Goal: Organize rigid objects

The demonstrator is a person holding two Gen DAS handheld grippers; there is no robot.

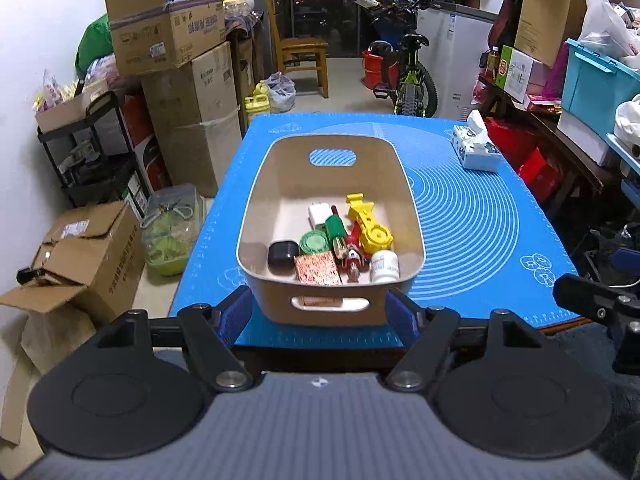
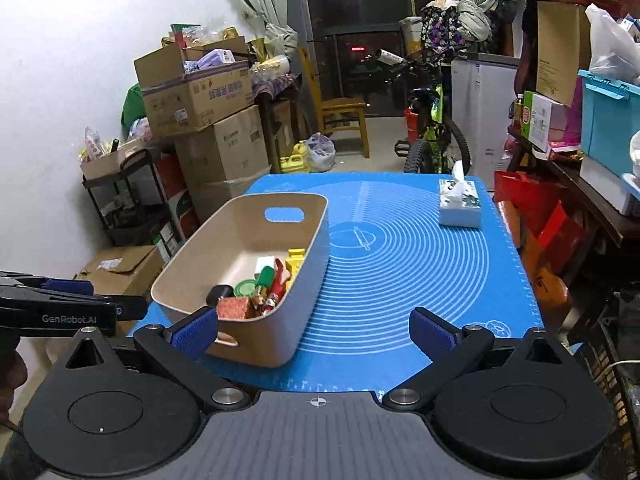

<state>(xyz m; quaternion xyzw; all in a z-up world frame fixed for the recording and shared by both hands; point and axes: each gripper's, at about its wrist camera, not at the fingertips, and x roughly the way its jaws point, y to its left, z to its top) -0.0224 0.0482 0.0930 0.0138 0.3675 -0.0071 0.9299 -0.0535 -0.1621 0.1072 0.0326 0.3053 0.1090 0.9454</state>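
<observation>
We find the beige bin (image 1: 256, 216) standing on the blue mat (image 1: 472, 216) covering the bench, small items gathered at its near end. Left gripper (image 1: 320, 312) jaws stand apart, empty, flanking the bin's near wall. Right gripper (image 2: 316, 330) jaws apart, empty.

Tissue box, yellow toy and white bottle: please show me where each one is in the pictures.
Tissue box (image 2: 460, 205): right wrist view, on its side face.
Yellow toy (image 1: 366, 220): left wrist view, on its middle body.
White bottle (image 1: 385, 267): left wrist view, on its label.
</observation>
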